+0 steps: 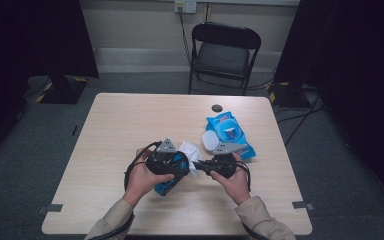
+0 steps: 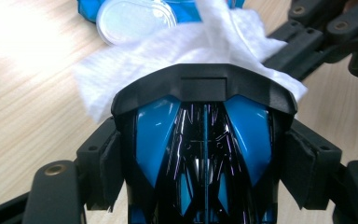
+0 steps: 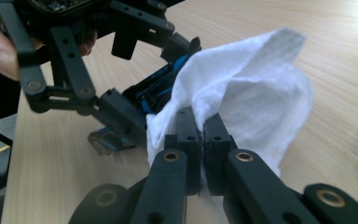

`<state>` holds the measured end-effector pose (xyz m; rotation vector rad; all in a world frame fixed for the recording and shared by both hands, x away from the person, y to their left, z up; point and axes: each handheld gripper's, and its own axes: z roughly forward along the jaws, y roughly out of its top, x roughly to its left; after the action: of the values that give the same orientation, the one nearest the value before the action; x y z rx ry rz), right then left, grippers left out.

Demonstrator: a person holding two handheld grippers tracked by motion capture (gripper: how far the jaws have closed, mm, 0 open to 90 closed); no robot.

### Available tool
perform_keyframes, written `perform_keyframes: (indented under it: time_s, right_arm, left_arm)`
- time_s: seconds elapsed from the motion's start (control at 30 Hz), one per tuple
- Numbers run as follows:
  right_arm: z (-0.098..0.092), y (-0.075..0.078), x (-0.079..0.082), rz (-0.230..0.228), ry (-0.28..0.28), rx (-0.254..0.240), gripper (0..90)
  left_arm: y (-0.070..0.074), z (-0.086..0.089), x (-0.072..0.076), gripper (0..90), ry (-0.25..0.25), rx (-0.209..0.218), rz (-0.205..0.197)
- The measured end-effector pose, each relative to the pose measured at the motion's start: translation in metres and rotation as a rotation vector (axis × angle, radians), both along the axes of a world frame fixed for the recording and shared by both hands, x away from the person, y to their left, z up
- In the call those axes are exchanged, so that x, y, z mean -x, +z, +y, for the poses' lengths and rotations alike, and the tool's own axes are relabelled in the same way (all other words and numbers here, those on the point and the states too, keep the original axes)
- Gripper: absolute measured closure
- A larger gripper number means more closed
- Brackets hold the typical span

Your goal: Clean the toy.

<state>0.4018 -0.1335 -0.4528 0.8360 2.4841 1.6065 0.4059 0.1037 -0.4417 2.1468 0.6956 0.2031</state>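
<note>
My left gripper (image 1: pixel 176 164) is shut on a glossy blue and black toy car (image 2: pixel 205 154), its pads (image 2: pixel 106 164) pressing on both sides of the body. The car (image 1: pixel 167 186) is held just above the table (image 1: pixel 130 125), and one blue end sticks out below the hand. My right gripper (image 3: pixel 201 127) is shut on a white wipe (image 3: pixel 247 88). It comes in from the right (image 1: pixel 202 164) and holds the wipe (image 1: pixel 190 150) against the front of the car. In the left gripper view the wipe (image 2: pixel 168 51) drapes behind the car's black front edge.
A blue pack of wipes (image 1: pixel 230 134) lies just behind the right hand with its round white lid (image 1: pixel 210 141) flipped open. A small dark round object (image 1: pixel 216 107) sits near the table's far edge. A black folding chair (image 1: pixel 225 50) stands beyond the table.
</note>
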Motion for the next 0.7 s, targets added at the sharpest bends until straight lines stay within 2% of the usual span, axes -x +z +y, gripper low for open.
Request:
perform_keyframes:
  time_s: [0.4,0.53,0.7]
  right_arm:
    - [-0.006,-0.005,0.006,0.014,0.013,-0.018,88.9]
    - [-0.006,-0.009,0.007,0.02,0.021,0.003,88.9]
    - [-0.01,-0.012,0.006,0.022,-0.001,-0.014,89.0]
  left_arm:
    - [0.002,0.001,-0.005,25.4,0.022,0.006,-0.004]
    - [0.004,0.003,-0.006,25.4,0.033,0.016,-0.003]
    - [0.006,0.005,-0.005,25.4,0.032,0.018,-0.005]
